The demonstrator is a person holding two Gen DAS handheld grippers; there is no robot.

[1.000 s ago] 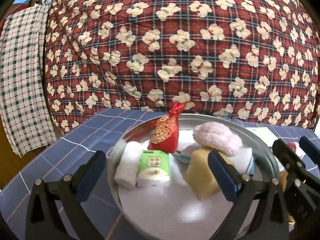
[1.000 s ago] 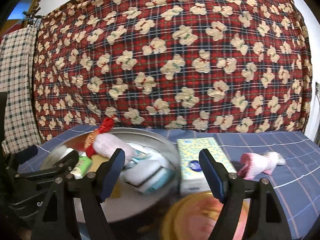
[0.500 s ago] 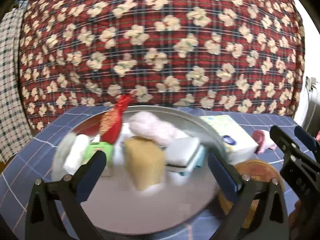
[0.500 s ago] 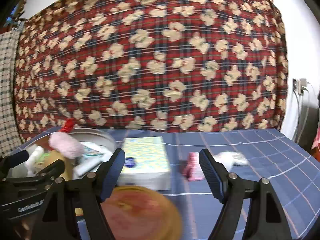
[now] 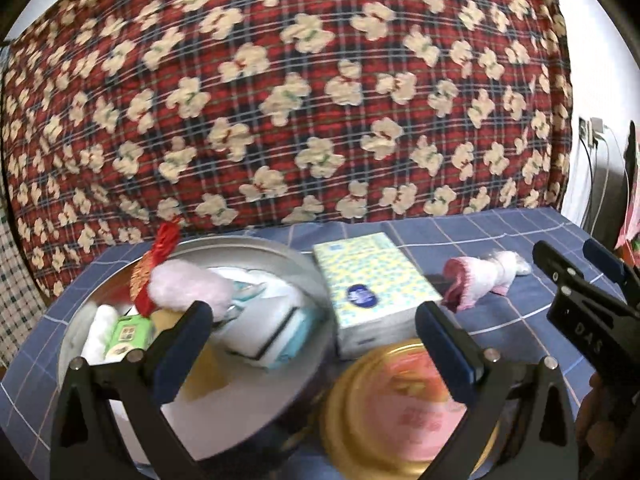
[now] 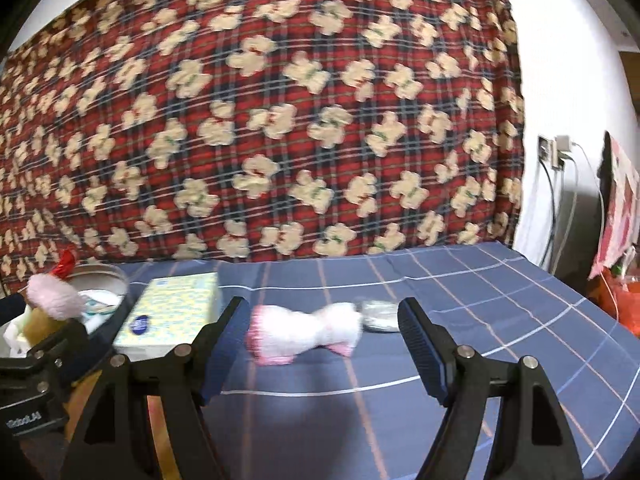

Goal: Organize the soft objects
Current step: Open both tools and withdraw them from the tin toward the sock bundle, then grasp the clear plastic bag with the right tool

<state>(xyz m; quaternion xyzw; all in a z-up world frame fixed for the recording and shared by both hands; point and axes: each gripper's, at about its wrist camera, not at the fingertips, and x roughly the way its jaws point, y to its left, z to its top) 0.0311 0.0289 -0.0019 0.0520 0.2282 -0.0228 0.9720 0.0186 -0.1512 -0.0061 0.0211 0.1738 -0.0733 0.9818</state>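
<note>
A round metal basin (image 5: 316, 284) holds several soft things: a red pouch (image 5: 154, 272), a pink puff (image 5: 188, 288), a green pack (image 5: 128, 336) and white packs. Right of it lie a yellow-patterned tissue pack (image 5: 370, 280) and a rolled pink-and-white cloth (image 5: 480, 280). My left gripper (image 5: 312, 344) hovers open over the basin's right rim and a gold-rimmed tin (image 5: 404, 404). In the right wrist view my right gripper (image 6: 320, 344) stands open and empty, just short of the cloth (image 6: 304, 330). The tissue pack (image 6: 172, 312) and the basin (image 6: 102, 276) sit at its left.
A blue checked cloth (image 6: 480, 320) covers the table. A red floral blanket (image 6: 260, 120) rises behind it. A small silvery packet (image 6: 378, 314) lies beside the cloth roll. Cables and a wall socket (image 6: 554, 152) are at the far right. The right gripper (image 5: 584, 280) shows in the left view.
Both grippers have swung to the right. The basin slid towards the left of both views, and the tissue pack, tin and cloth roll came towards the middle. Neither pair of jaws changed its width.
</note>
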